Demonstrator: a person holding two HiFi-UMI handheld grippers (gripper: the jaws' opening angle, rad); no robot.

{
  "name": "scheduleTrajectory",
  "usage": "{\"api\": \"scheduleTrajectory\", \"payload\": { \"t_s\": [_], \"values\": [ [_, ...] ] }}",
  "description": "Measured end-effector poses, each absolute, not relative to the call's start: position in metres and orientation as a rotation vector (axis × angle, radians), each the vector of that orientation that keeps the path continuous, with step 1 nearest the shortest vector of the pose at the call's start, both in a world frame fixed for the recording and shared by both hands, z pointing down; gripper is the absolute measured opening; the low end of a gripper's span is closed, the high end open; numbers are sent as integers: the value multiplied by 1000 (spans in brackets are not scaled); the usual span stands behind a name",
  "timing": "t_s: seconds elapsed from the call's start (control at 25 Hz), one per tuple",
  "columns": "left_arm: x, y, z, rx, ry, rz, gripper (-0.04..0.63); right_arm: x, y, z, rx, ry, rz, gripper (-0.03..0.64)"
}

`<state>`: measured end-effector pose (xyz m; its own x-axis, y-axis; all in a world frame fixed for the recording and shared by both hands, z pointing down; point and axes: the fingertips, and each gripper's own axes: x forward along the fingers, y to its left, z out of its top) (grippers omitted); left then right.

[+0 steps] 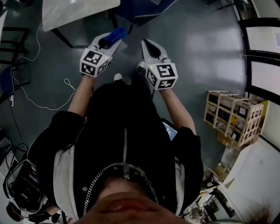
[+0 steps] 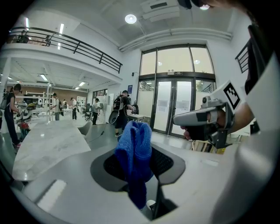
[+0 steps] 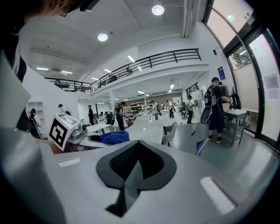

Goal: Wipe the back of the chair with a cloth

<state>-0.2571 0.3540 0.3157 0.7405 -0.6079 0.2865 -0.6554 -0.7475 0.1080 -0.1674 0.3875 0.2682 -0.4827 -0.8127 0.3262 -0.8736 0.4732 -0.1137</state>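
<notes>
My left gripper (image 1: 110, 39) is shut on a blue cloth (image 1: 115, 34), held out in front of the person's chest. In the left gripper view the cloth (image 2: 134, 151) sticks up, bunched, from between the jaws of the left gripper (image 2: 141, 164). My right gripper (image 1: 148, 45) is held beside it, a little apart; in its own view the right gripper (image 3: 134, 165) has its jaws shut with nothing in them. A dark blue chair (image 1: 144, 8) stands just ahead at the top of the head view. A grey chair (image 3: 169, 132) shows beside a table in the right gripper view.
A pale table (image 1: 74, 11) stands ahead on the left, over grey floor (image 1: 205, 57). A white cable (image 1: 41, 103) trails on the floor at left. A wooden crate shelf (image 1: 234, 116) sits at right. Several people (image 2: 122, 109) stand far off near glass doors (image 2: 175, 107).
</notes>
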Motion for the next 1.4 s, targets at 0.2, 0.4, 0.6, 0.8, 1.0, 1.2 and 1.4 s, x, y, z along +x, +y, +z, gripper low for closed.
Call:
{"api": "scheduleTrajectory", "payload": {
  "t_s": [0.2, 0.4, 0.6, 0.8, 1.0, 1.2, 1.4],
  "values": [
    [-266, 354, 319, 2728, -1008, 357, 126, -176, 389, 273, 1438, -2490, 410, 2],
    [-283, 343, 324, 2723, -1007, 361, 126, -195, 382, 275, 1431, -2498, 427, 2],
    [-277, 337, 327, 2706, -1001, 377, 126, -183, 377, 276, 1443, -2485, 460, 2],
    [-275, 318, 328, 2706, -992, 386, 126, -183, 360, 286, 1433, -2471, 499, 2],
    [-270, 292, 325, 2710, -983, 398, 126, -181, 332, 292, 1444, -2475, 543, 2],
    [-258, 254, 318, 2712, -969, 373, 126, -173, 293, 293, 1461, -2491, 564, 2],
    [-237, 214, 322, 2714, -955, 418, 126, -154, 245, 291, 1486, -2511, 597, 2]
  ]
}}
